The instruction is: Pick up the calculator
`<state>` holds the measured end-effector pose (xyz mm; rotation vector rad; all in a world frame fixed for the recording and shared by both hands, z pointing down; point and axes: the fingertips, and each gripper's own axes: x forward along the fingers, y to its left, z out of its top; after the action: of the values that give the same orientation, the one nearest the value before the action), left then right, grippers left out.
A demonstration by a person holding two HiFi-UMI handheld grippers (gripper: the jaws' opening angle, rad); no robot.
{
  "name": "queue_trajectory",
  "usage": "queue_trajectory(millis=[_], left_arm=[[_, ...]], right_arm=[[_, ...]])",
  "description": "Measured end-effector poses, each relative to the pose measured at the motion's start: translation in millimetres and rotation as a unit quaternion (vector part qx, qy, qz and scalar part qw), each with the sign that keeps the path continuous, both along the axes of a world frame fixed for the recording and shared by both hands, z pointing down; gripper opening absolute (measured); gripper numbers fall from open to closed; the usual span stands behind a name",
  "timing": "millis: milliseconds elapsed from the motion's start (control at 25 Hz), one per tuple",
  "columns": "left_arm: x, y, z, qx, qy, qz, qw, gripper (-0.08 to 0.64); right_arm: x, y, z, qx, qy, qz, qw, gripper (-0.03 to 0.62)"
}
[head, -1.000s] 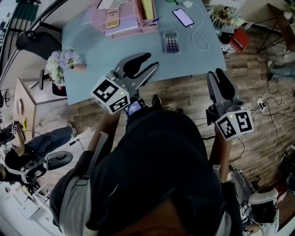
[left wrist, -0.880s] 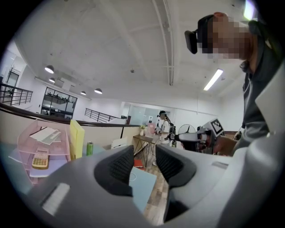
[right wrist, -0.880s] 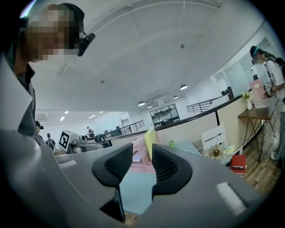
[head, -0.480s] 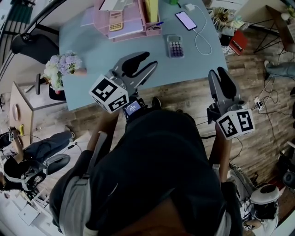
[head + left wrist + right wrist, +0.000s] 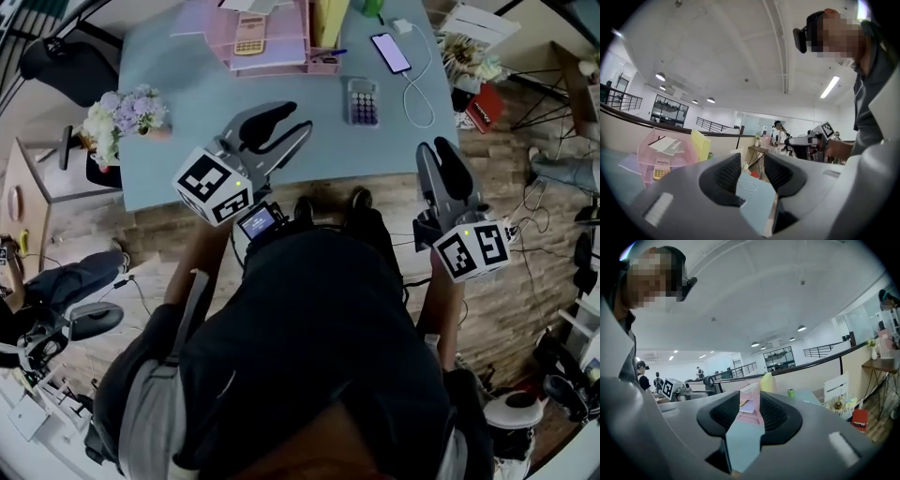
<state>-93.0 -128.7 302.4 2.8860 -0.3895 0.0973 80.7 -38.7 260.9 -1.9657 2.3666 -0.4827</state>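
Hovering left gripper (image 5: 279, 129) over table (image 5: 178, 84), jaws partly apart, gripping nothing | holding right gripper (image 5: 439, 157) at table's near corner, jaws narrowly apart, empty | calculator (image 5: 362, 101) lying flat on table beside white cable (image 5: 430, 89), apart from both grippers

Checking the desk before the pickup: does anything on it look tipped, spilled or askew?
Nothing stands out. The grey calculator lies flat on the table, the phone flat beside it, its cable looping alongside.

Both arms are held out forward — the left claw (image 5: 292, 125) angled toward the right claw (image 5: 442, 150) — each with jaws parted.
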Motion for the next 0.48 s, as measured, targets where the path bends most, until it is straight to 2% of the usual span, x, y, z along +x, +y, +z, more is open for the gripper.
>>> queue_trajectory(millis=[80,280,480], left_arm=[[-1.2,-0.4,-0.3,0.004,-0.002,-0.015,0.9999,0.192],[-8.1,-5.9,11.1,-0.015,-0.017,-0.078,0.9967,0.192],[13.1,-5.6,16.2,-0.035,-0.015,-0.123,0.9917,0.192]], right_arm=[[3.8,-9.3,-0.9,0.005,-0.001,-0.014,1.0,0.132],[16.0,-29.1,8.5,-0.004,-0.007,-0.064,0.998,0.132],[40.6,-50.6,12.3,-0.004,-0.013,-0.106,0.994,0.132]])
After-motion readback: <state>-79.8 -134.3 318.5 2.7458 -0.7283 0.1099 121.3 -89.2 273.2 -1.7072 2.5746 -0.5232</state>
